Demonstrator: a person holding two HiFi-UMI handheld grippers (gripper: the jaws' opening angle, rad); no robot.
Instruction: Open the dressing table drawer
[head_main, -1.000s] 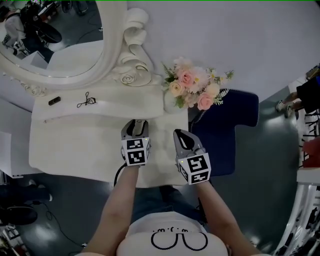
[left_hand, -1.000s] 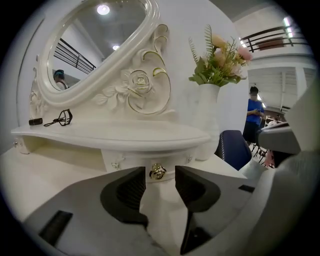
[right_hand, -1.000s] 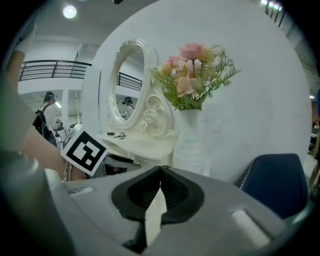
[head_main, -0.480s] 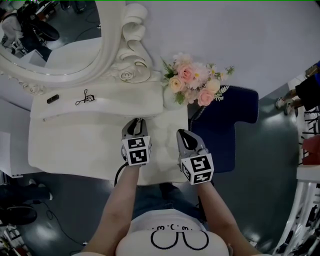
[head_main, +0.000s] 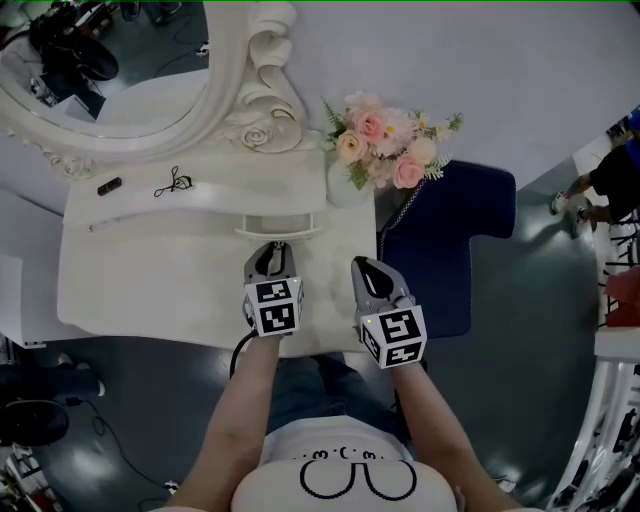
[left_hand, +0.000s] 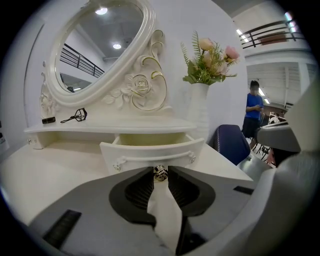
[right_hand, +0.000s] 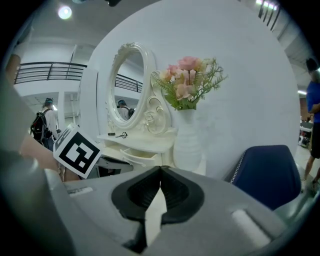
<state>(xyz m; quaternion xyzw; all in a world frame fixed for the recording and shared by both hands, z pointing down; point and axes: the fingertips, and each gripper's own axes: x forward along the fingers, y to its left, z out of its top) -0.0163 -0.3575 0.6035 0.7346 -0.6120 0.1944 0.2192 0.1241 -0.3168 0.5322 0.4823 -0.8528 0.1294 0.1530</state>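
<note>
The white dressing table (head_main: 150, 290) has a small curved drawer (head_main: 278, 226) under its raised shelf, and it stands partly pulled out. In the left gripper view the drawer front (left_hand: 135, 155) is close, with its pale inside showing behind it. My left gripper (left_hand: 160, 171) is shut on the drawer's small metal knob (left_hand: 160, 173), which sits pinched between the tips. In the head view the left gripper (head_main: 272, 248) reaches just in front of the drawer. My right gripper (head_main: 362, 265) hovers beside it over the tabletop's right end, shut with nothing in it (right_hand: 160, 169).
A white vase of pink flowers (head_main: 385, 160) stands at the table's back right. The oval mirror (head_main: 130, 60) rises behind the shelf, which carries an eyelash curler (head_main: 172, 186) and a small black item (head_main: 109, 186). A blue chair (head_main: 450, 250) is right of the table.
The left jaws narrowed onto the knob, and the drawer has slid out from under the shelf toward me. The right gripper has barely shifted.
</note>
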